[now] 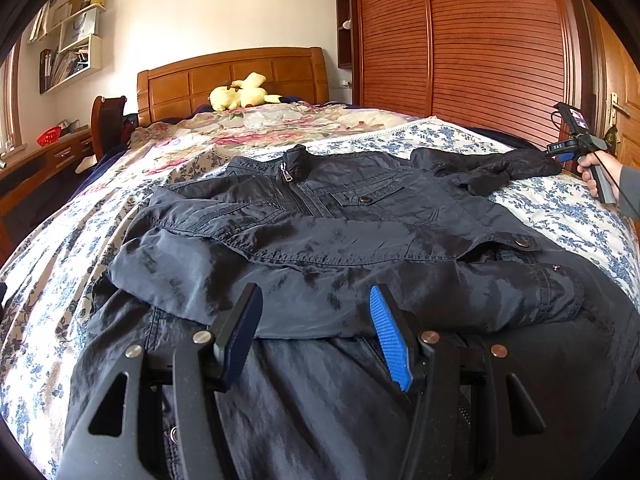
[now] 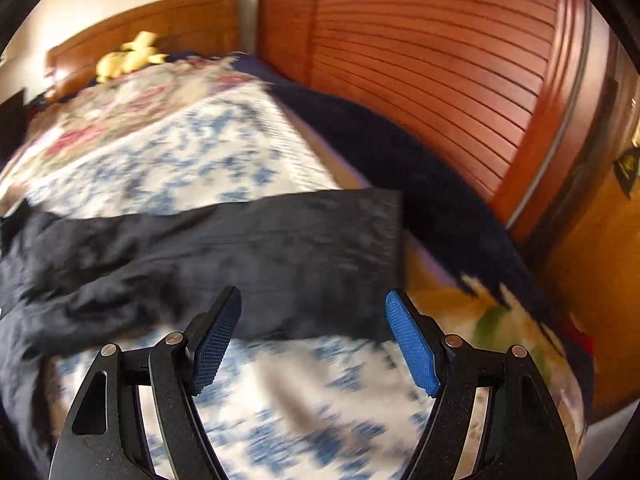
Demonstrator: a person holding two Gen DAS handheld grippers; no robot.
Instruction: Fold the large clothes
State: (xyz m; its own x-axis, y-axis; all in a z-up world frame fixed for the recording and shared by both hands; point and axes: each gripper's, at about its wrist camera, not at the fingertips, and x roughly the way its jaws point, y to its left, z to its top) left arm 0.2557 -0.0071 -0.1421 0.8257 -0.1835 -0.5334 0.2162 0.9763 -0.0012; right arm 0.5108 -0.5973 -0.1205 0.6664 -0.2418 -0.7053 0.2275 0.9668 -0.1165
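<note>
A dark jacket lies spread front-up across the bed, on a sheet with a blue flower print; its collar and zip pull point toward the wooden headboard, and one sleeve is folded across the body, its cuff with a snap button lying near the right side of the left wrist view; the other sleeve stretches out sideways, bunched and wrinkled, toward the edge of the bed.

The left tool hangs low over the near hem of the jacket; its two blue-padded fingers stand spread apart with only cloth beneath them, nothing pinched between. The right tool is also spread wide and grips nothing; in its own view it sits above the flowered sheet just short of the outstretched sleeve, whose straight cuff end lies near the side of the bed; that view is smeared with blur. In the left wrist view the right tool shows at the far right, held by a hand in a grey sleeve, just beyond the end of that sleeve.

A yellow plush toy rests by the headboard on a quilt with pink flowers; a slatted wooden wardrobe stands along the right of the bed; wall shelves with papers hang at the left.
</note>
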